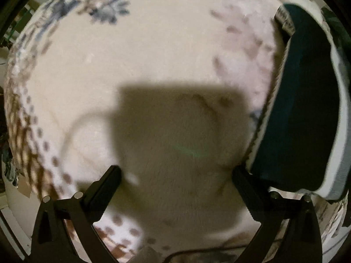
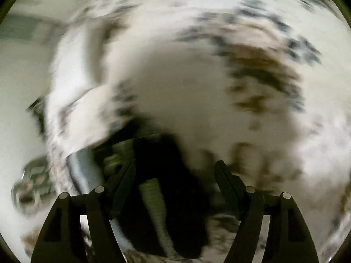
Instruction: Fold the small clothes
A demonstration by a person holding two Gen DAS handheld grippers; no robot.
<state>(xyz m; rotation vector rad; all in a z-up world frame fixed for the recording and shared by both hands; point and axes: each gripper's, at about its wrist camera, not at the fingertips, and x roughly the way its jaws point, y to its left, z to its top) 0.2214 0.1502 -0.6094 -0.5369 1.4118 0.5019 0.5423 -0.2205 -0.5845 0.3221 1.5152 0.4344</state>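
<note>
Left gripper (image 1: 176, 176) points down over a cream plush blanket with brown and blue floral print (image 1: 153, 50), jaws spread wide, nothing between them. Dark teal folded garment with white edge (image 1: 307, 109) lies just beside its right finger. Right gripper (image 2: 175, 171), jaws parted; view blurred, a dark cloth (image 2: 175, 208) between its fingers, hold uncertain

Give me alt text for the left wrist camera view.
The left gripper hangs open over a cream patterned blanket, nothing between its fingers. A dark teal folded garment lies at the right, by the right finger. The gripper's shadow falls on the blanket.
</note>
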